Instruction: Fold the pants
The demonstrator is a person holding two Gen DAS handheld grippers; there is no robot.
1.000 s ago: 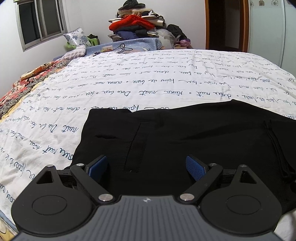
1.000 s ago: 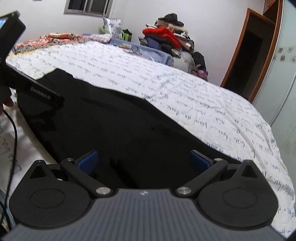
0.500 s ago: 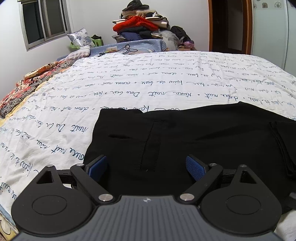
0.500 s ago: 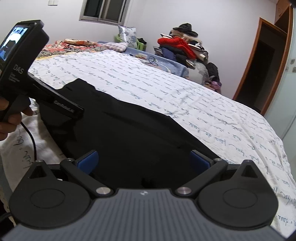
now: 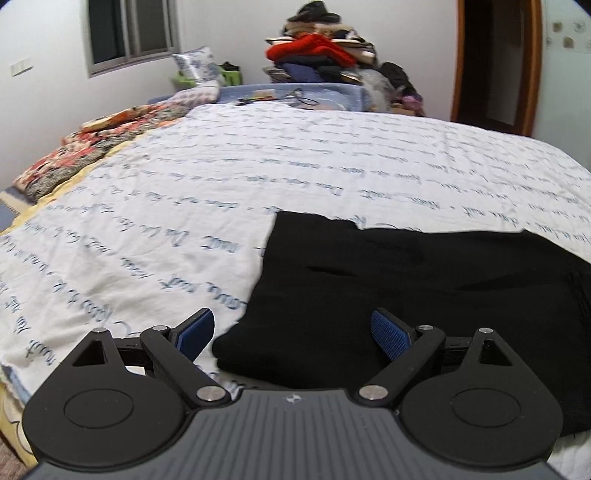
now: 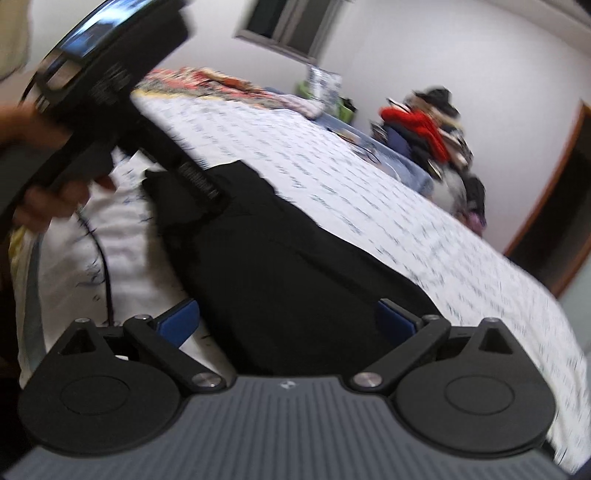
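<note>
While the black pants (image 5: 424, 280) lie flat on the near part of the white bedsheet (image 5: 295, 166) printed with blue script, both tools hang over them with nothing in their grasp; the left gripper (image 5: 291, 330) has its blue pads spread wide, one over bare sheet and the other over the dark cloth, with the garment's near left corner between them; the right gripper (image 6: 286, 319) is likewise spread wide above the pants (image 6: 280, 266), its view blurred. In the right wrist view the left tool's black body (image 6: 110, 85), held in a hand (image 6: 40, 184), hides the far end of the pants, and a dark cable (image 6: 105, 266) trails over the sheet. At the far side stand a heap of clothes (image 5: 317, 55), a floral blanket (image 5: 85, 147), a patterned pillow (image 5: 195, 66), a window (image 5: 133, 33) and a wooden doorway (image 5: 495, 62).
</note>
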